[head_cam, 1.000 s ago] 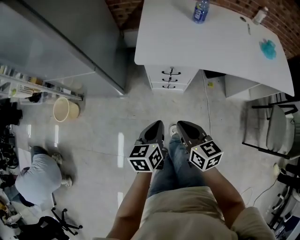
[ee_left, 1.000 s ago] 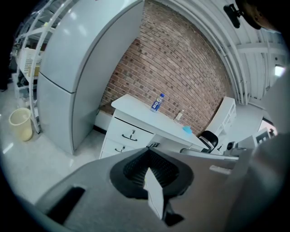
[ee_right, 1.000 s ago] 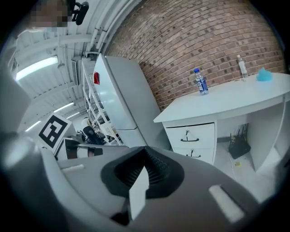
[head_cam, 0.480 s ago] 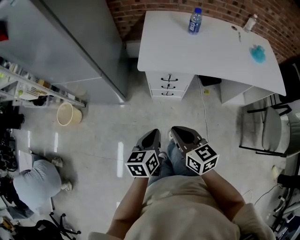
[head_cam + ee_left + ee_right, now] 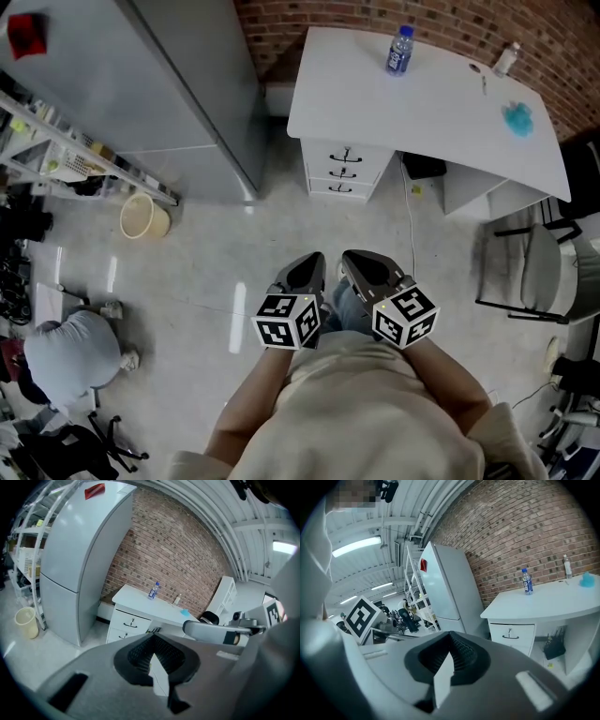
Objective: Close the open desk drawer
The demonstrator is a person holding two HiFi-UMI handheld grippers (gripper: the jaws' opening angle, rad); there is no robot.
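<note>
We hold the left gripper (image 5: 307, 270) and right gripper (image 5: 364, 269) side by side close to our body. Both sets of fingers are pressed together on nothing, probably because a closed tip is all a push needs. The drawer stack (image 5: 344, 170) sits under the left end of the white surface (image 5: 422, 103), well apart from us across the floor. From here we cannot tell which drawer stands out. A bottle (image 5: 399, 50) stands near the surface's far edge. The fridge (image 5: 178, 84) flanks the stack's left, a cable (image 5: 412, 211) trails on the floor to its right, and a chair (image 5: 534, 272) stands farther right. We judge that none of them blocks a straight approach.
</note>
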